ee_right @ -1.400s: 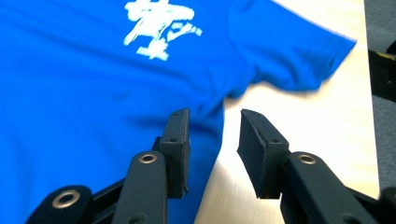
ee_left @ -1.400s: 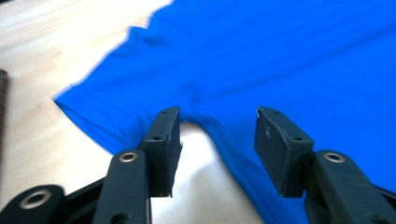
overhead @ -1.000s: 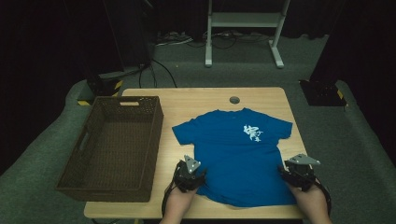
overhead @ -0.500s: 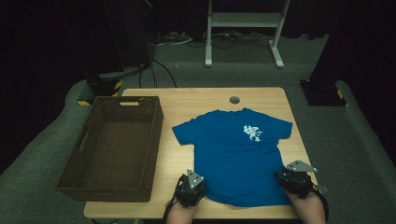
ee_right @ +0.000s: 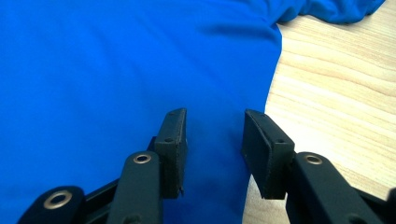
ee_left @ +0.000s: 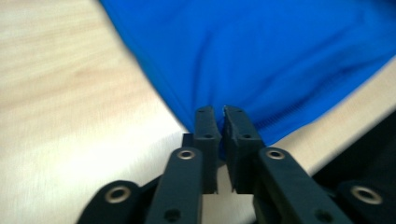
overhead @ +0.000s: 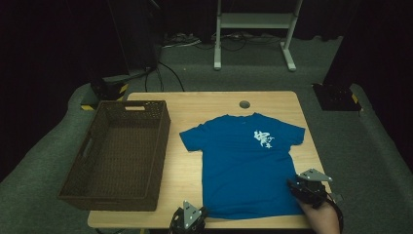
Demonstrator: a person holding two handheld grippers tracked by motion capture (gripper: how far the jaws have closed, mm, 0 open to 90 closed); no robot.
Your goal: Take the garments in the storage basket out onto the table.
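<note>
Both grippers have drawn back toward the near edge of the table [overhead: 195, 105] since a second ago, the left one farther, while the blue T-shirt [overhead: 246, 168] lies spread as before. From the high view, the shirt lies flat on the right half of the table, white print on its chest, collar toward the far side just short of a round hole [overhead: 244, 104] in the tabletop. The left gripper [overhead: 191, 219] sits at the near table edge by the shirt's lower left hem corner, and the right gripper [overhead: 304, 187] rests on the lower right part of the shirt, a hand [overhead: 321, 220] behind it. A brown wicker basket [overhead: 92, 195] stands on the left half of the table, well apart from the shirt. Seen from the left gripper view, the left gripper [ee_left: 220, 122] has its jaws closed on the hem corner of the blue cloth, bare wood to one side. Seen from the right gripper view, the right gripper [ee_right: 215, 126] has its jaws apart, lying over the blue fabric just inside the shirt's side edge, with wood beyond.
</note>
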